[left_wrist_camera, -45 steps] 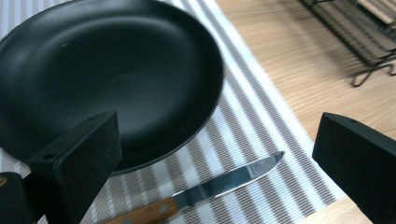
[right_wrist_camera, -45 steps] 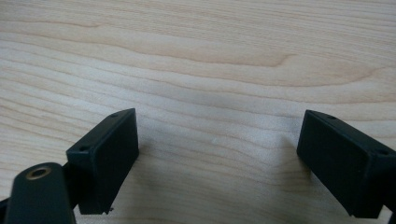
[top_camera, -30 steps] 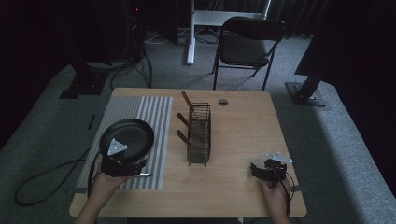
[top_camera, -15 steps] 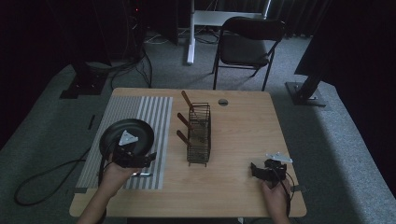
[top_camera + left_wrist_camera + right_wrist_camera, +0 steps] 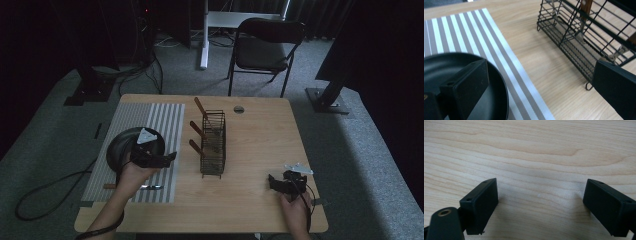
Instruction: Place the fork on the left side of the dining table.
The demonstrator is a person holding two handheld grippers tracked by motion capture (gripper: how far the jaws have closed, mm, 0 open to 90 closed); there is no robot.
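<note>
Left fingers wide over black pan

We see the left gripper swing rightward off the round black frying pan — it now hangs at the pan's right edge, jaws apart, nearer the black wire rack.

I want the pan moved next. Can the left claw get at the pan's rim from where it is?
Probably yes. The left claw stands open, one jaw already above the black pan on the striped mat. The wire rack sits off to the side, apart.
</note>
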